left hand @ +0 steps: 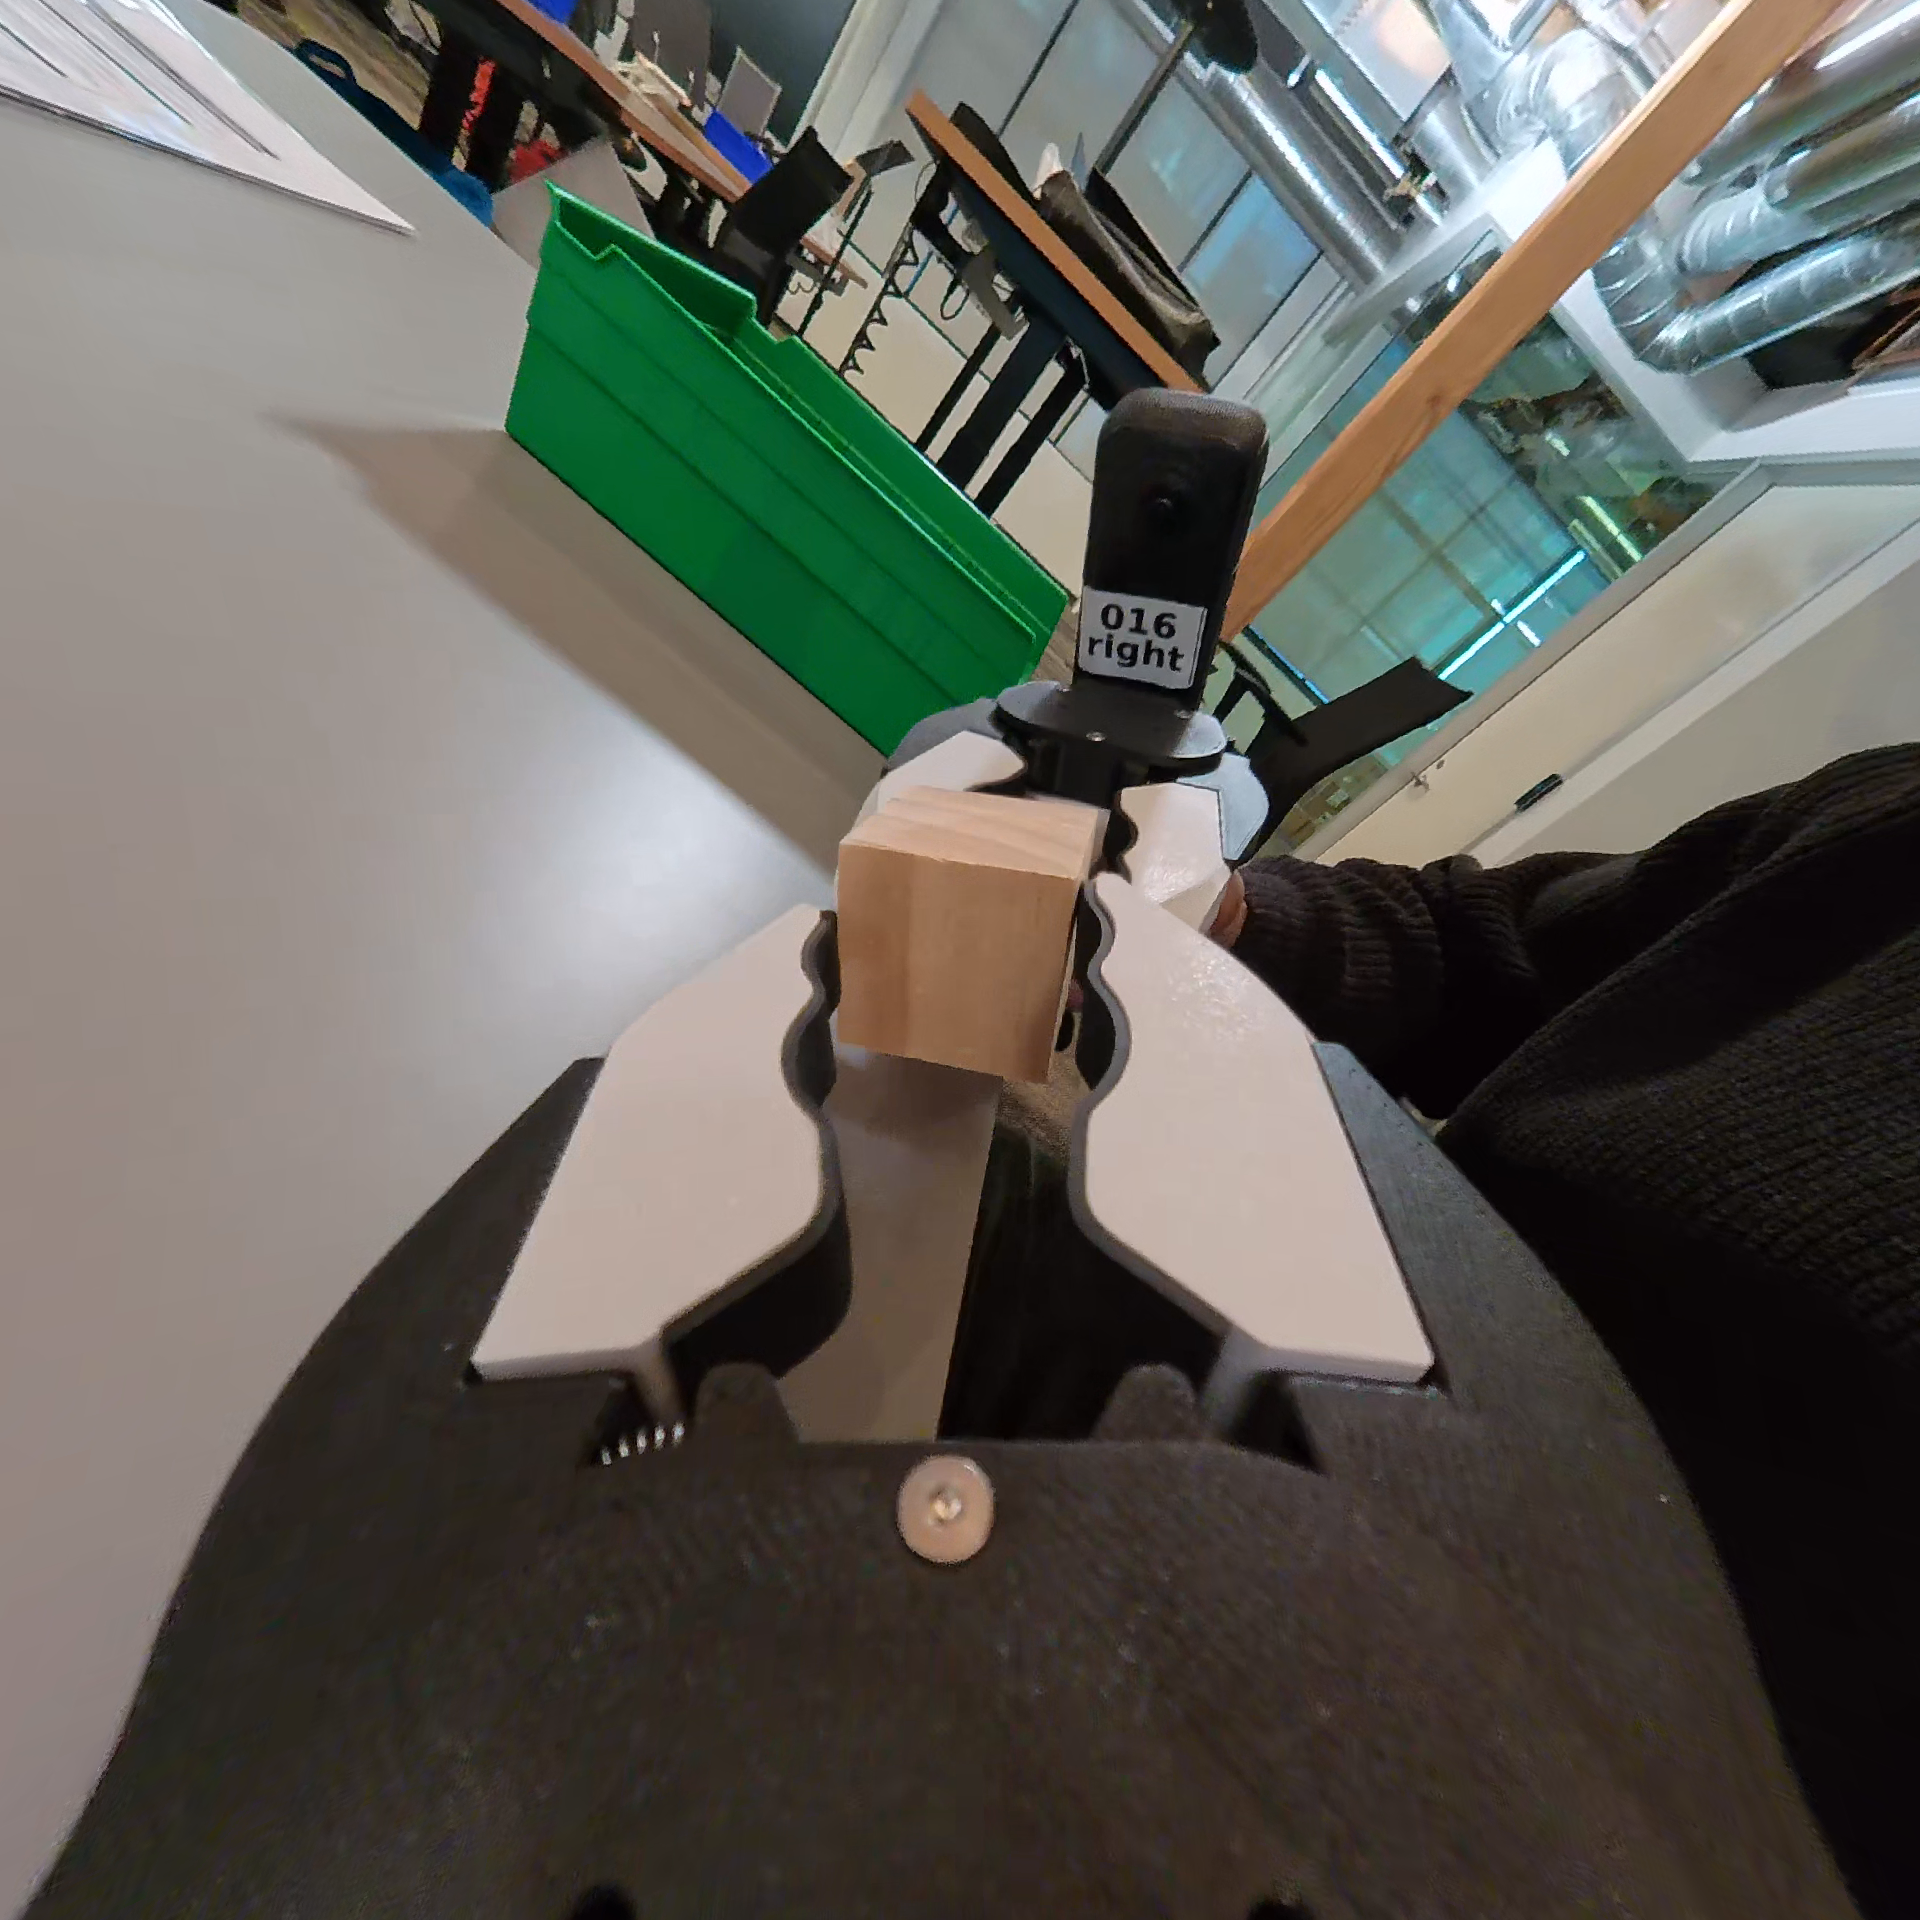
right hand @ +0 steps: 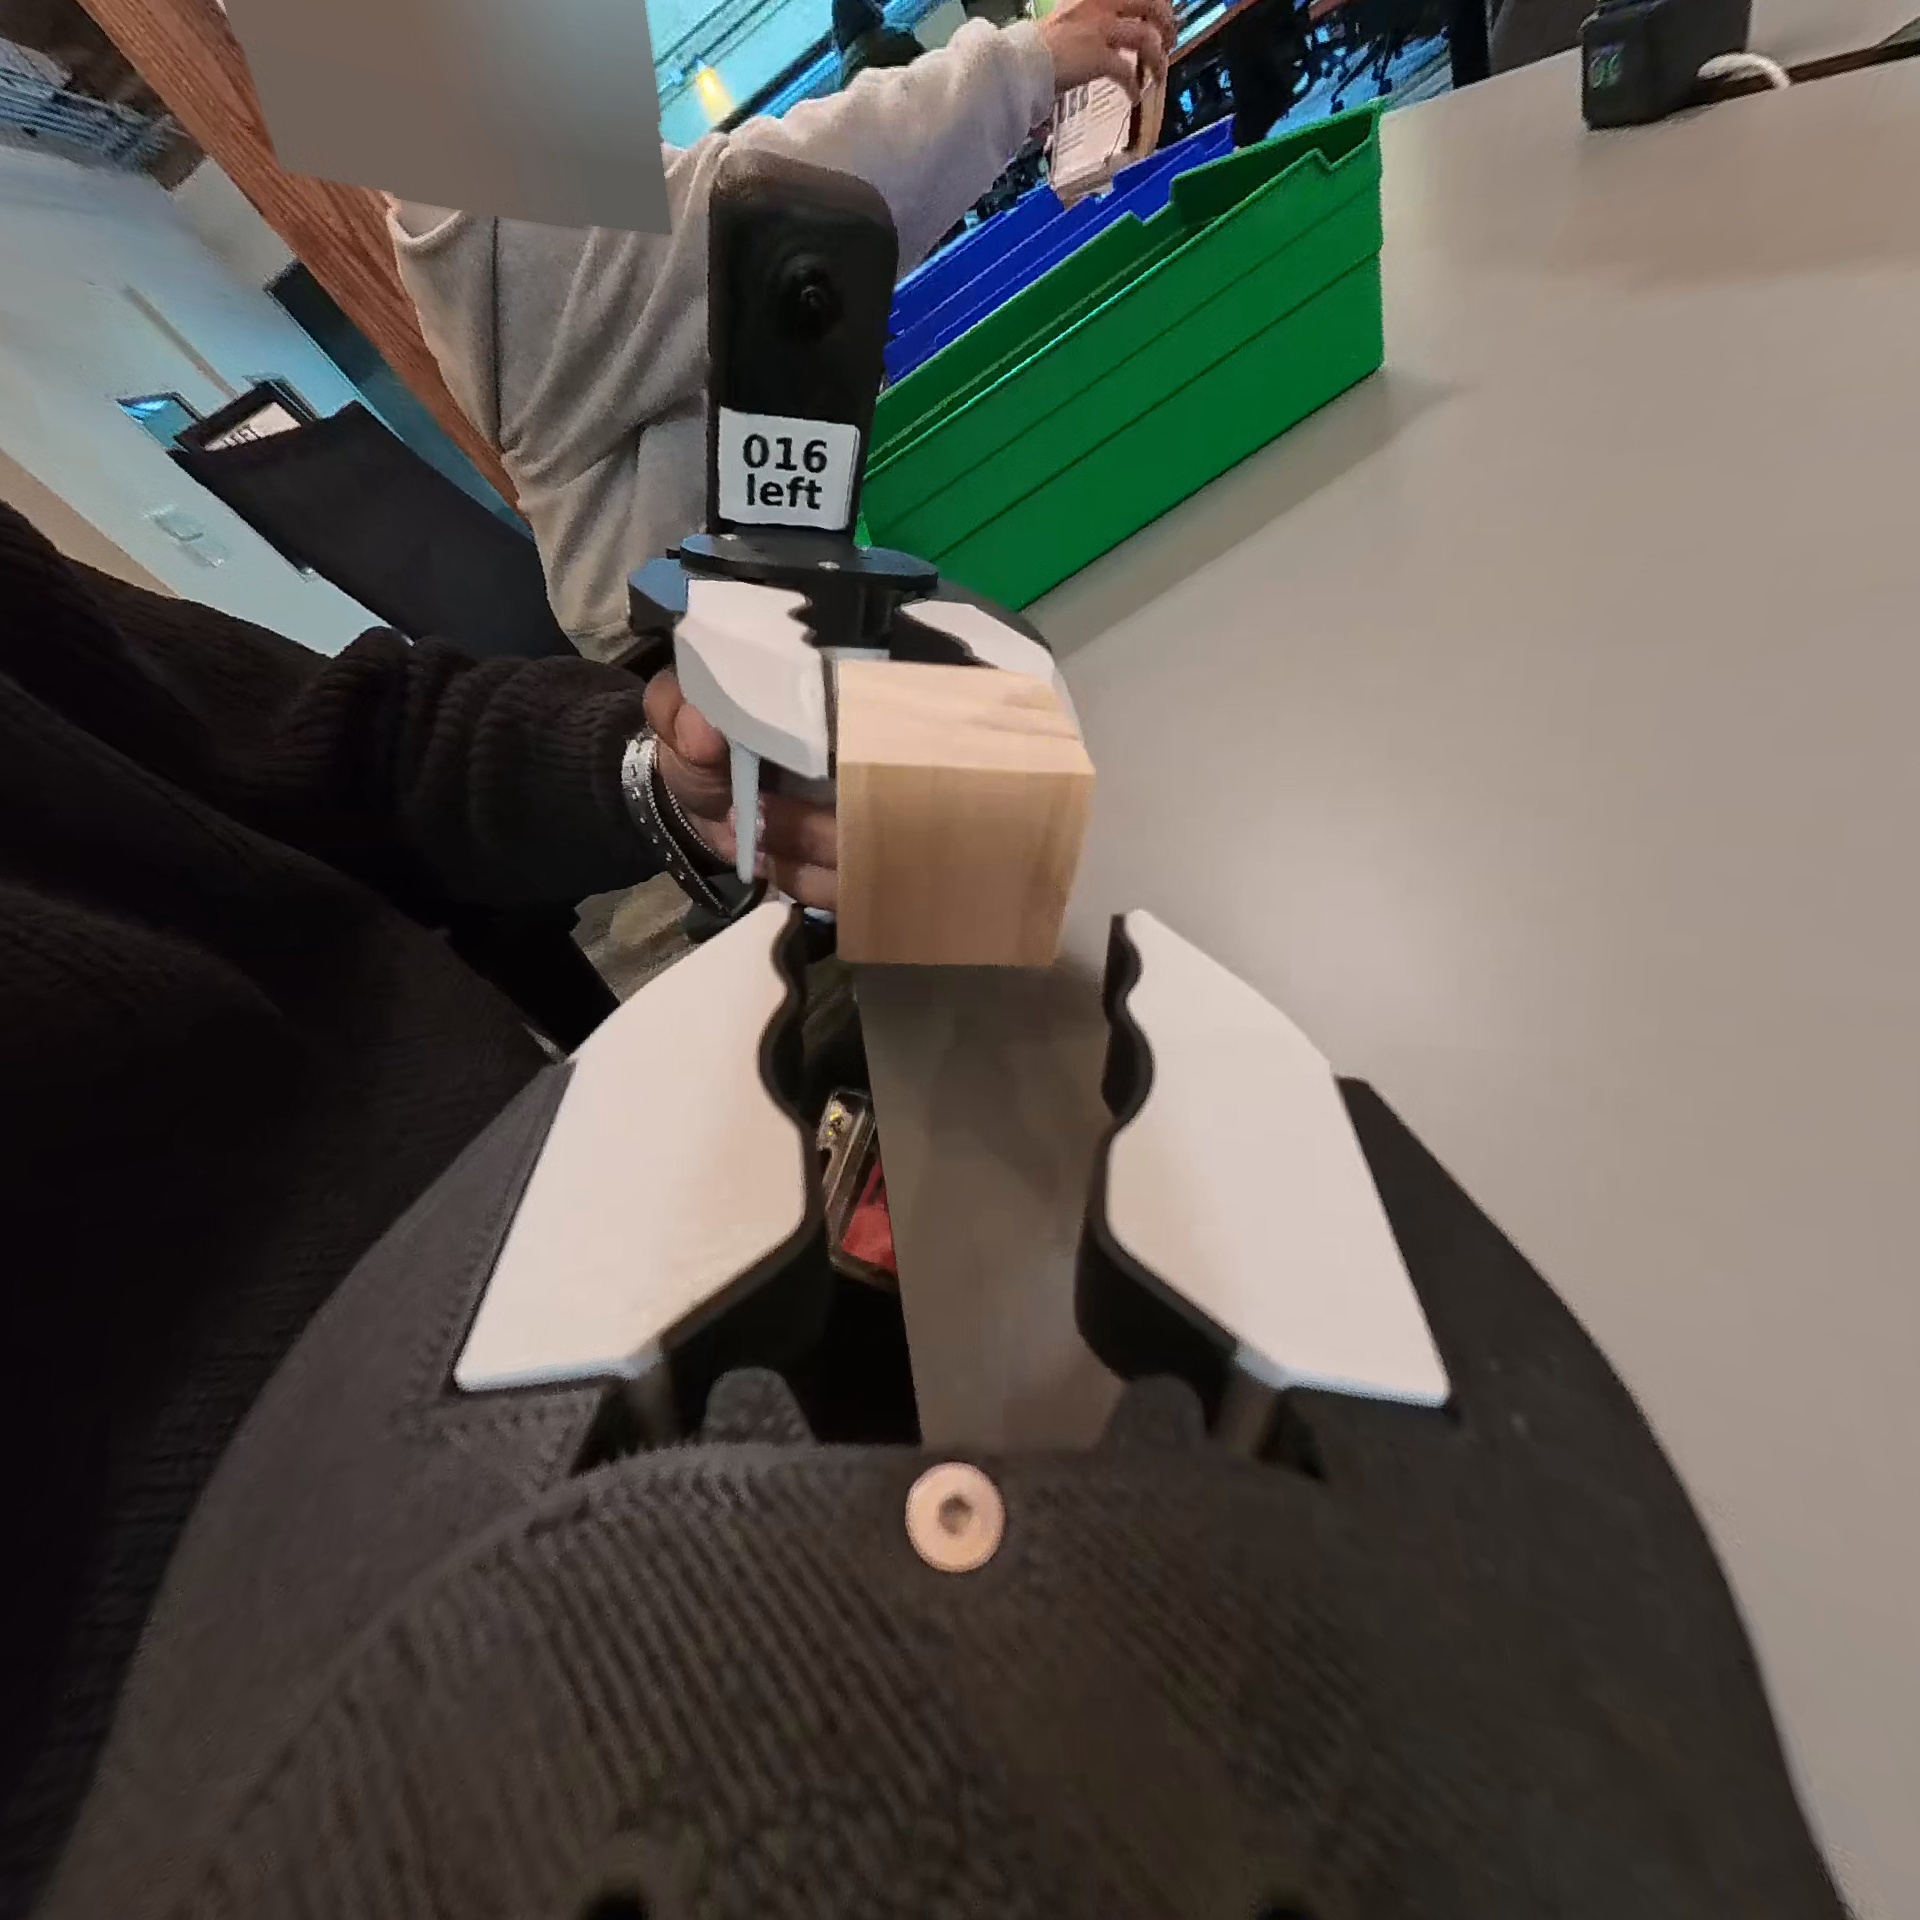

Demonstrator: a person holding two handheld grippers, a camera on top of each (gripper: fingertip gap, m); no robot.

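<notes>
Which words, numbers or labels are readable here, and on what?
Writing not copied; carriers only:
White label on black camera, left wrist view: legible.
White label on black camera, right wrist view: legible.
Paper sheet on table: blurred.
Card in person's hand: too small.

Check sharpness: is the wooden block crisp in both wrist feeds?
Left wrist view: wooden block crisp in the left tongs, green bin skewed by the wide lens. Right wrist view: block slightly soft, grey table motion-smeared, right tongs sharp.
</notes>
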